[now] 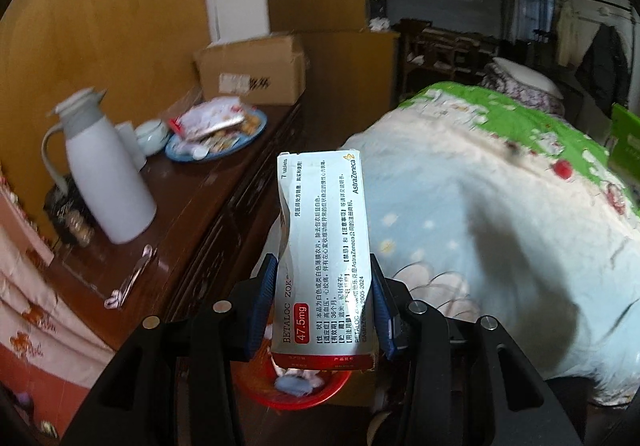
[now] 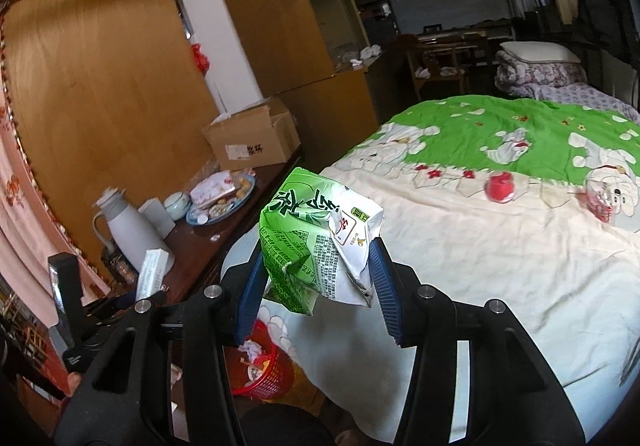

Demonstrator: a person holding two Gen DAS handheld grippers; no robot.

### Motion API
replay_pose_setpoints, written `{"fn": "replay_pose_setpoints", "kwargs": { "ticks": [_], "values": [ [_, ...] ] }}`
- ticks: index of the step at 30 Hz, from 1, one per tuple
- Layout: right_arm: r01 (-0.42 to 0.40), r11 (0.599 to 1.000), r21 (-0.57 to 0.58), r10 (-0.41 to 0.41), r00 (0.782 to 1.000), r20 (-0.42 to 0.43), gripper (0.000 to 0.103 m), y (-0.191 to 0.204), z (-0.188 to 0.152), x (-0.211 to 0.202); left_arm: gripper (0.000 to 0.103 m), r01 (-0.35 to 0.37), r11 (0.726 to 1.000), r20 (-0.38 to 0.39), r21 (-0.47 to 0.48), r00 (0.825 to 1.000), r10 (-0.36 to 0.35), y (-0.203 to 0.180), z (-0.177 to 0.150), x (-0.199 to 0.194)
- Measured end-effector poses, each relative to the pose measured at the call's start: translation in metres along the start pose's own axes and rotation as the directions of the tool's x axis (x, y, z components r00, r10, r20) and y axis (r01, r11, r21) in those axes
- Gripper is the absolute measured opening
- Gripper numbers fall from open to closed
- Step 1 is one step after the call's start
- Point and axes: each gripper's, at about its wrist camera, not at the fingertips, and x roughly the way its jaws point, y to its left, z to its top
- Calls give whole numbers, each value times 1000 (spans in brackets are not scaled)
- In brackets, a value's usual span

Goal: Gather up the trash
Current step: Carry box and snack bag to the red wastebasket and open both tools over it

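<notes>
While gripped by left tool (image 1: 325, 306) | medicine box (image 1: 326, 246) long axis points away

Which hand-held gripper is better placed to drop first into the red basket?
Left, probably. The left hand-held gripper holds the medicine box almost directly over the red trash basket. The right hand-held gripper, clamping the crumpled green drink carton, has the basket lower and off to its left.

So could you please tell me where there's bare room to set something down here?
The cream stretch of the bedspread nearest the grippers is bare, bordered by the red jar farther back. On the dresser, only a strip in front of the thermos is free; the blue plate and cardboard box crowd the rest.
</notes>
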Motion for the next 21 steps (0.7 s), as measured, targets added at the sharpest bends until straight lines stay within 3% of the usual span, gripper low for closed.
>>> {"fn": "replay_pose_setpoints", "kwargs": {
  "ticks": [9, 21],
  "values": [
    [-10, 999, -52, 6, 997, -72, 50, 31, -8, 34, 44, -61, 998, -47, -18, 997, 60, 22, -19, 35],
    [-30, 995, -91, 15, 987, -163, 50, 56, -20, 80, 44, -65, 997, -125, -42, 990, 59, 41, -38, 79]
  ]
}}
